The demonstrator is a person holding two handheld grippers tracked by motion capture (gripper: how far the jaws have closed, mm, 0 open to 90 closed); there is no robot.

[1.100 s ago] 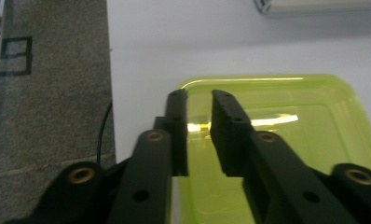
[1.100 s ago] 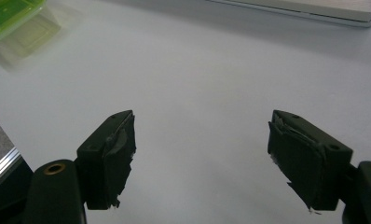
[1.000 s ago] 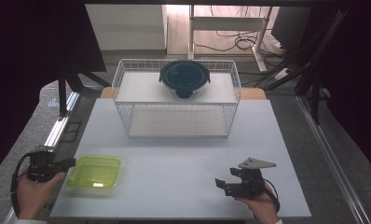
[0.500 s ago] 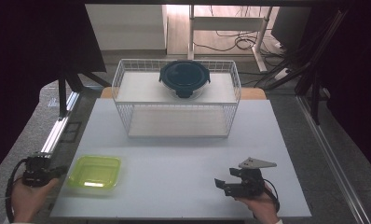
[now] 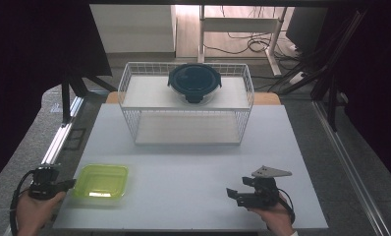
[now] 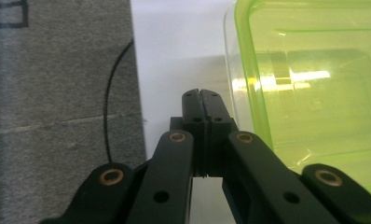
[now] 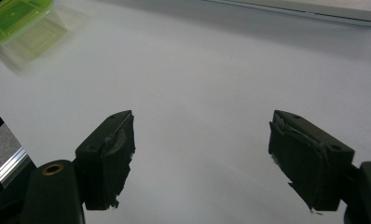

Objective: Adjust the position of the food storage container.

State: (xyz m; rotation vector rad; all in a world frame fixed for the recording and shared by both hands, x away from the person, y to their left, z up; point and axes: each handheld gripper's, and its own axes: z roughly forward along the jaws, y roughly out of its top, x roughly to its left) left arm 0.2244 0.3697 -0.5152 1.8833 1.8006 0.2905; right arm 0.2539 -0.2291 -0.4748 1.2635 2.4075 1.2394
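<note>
Resting at seven o'clock, your left claw point(image 6: 202, 100) is pinched empty beside the tub point(image 5: 101, 180); right claw point(image 7: 202, 158) gapes. Light, slick plastic: grip its rim.

Grey carpet floor point(image 5: 31, 128), dark curtains point(image 5: 31, 59), tangled cables point(image 5: 252, 46).

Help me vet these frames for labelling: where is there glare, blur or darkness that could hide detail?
High view: both sides fall into near-black shadow, and glare marks the green container. Left gripper view: bright reflections streak the container's floor, and the closed left gripper looms large. Right gripper view: the container looks soft, with a pale ghost beside it; the open right gripper is dim.
</note>
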